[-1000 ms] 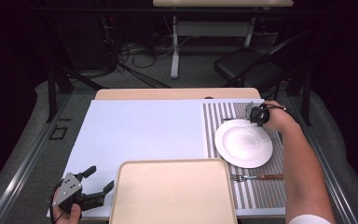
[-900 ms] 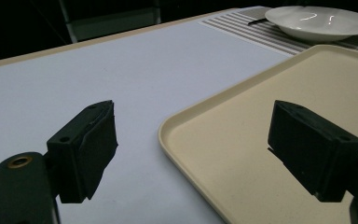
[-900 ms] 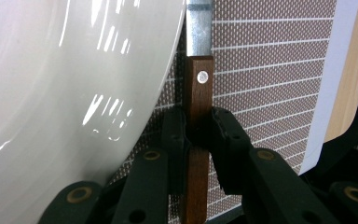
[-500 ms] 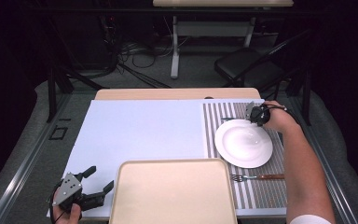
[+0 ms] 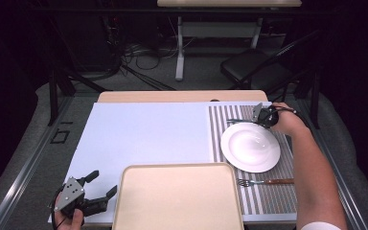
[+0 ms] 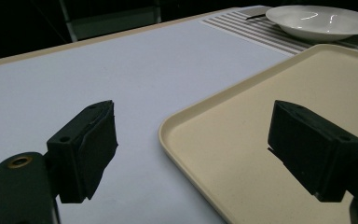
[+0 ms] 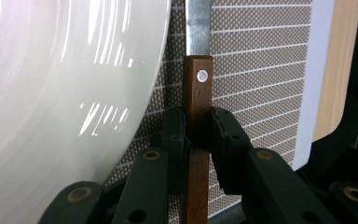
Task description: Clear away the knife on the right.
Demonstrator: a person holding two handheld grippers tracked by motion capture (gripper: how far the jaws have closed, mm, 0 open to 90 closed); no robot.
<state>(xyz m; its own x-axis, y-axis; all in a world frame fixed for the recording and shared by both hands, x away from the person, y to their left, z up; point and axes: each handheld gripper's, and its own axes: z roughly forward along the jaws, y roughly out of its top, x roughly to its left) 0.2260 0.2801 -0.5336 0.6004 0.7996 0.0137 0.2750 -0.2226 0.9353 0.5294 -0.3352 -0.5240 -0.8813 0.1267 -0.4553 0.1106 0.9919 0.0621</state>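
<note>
Right gripper (image 5: 263,115): seen at upper right of the high view, at the far edge of the plate; jaws clamped on the wooden handle of a knife (image 7: 198,107).
Knife: held on the striped placemat (image 7: 261,60), just beside the rim of the white plate (image 5: 250,146); its metal blade is seen running to the top of the right gripper view.
Left gripper (image 5: 98,189): at lower left of the high view, over the white tabletop (image 5: 143,134); jaws wide apart, nothing between them.
Tray (image 6: 261,140): beige, at lower centre; its near corner is seen between the left jaws.
Fork (image 5: 263,182): lying on the placemat below the plate, wooden handle pointing right.
</note>
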